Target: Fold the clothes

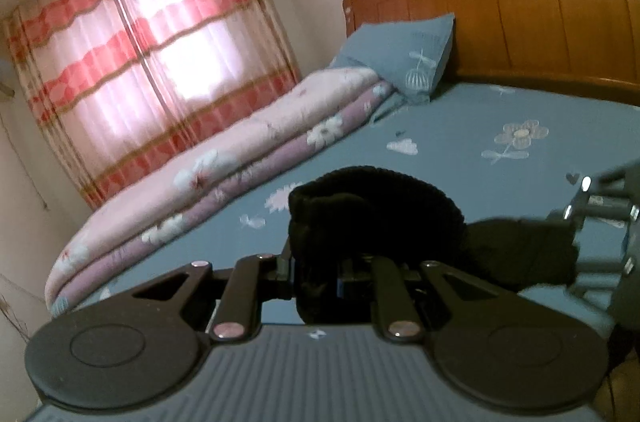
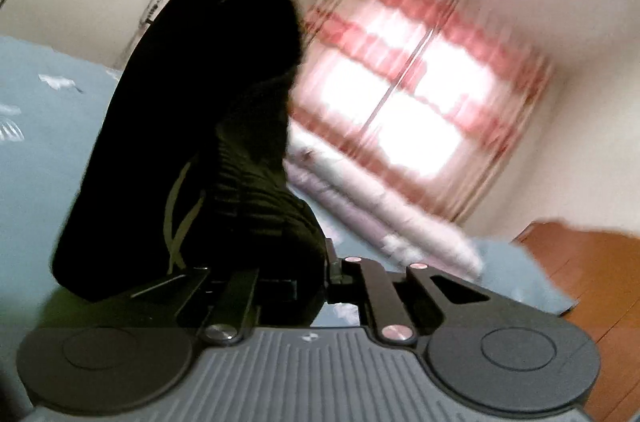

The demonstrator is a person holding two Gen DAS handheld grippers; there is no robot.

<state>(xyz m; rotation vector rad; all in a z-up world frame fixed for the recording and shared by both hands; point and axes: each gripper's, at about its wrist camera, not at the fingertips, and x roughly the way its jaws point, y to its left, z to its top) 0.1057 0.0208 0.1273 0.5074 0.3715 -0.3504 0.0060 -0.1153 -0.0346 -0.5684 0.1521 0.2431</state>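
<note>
Left gripper point(image 1: 320, 262) clamped on black garment point(image 1: 372, 206), lifted above blue bedsheet point(image 1: 460, 126). Right gripper point(image 2: 320, 270) clamped on same dark cloth, drawstring point(image 2: 176, 214) dangling. Likely both holding one edge to stretch it flat for fold.

Backlit curtain point(image 1: 160, 62) glare, dim room, fisheye edges — right view motion-blurred

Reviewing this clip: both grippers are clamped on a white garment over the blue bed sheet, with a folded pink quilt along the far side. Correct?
Not quite: the garment is black, not white, as the left wrist view shows. The rest holds: left gripper and right gripper are shut on it above the blue bed sheet, with the folded pink quilt alongside.
</note>
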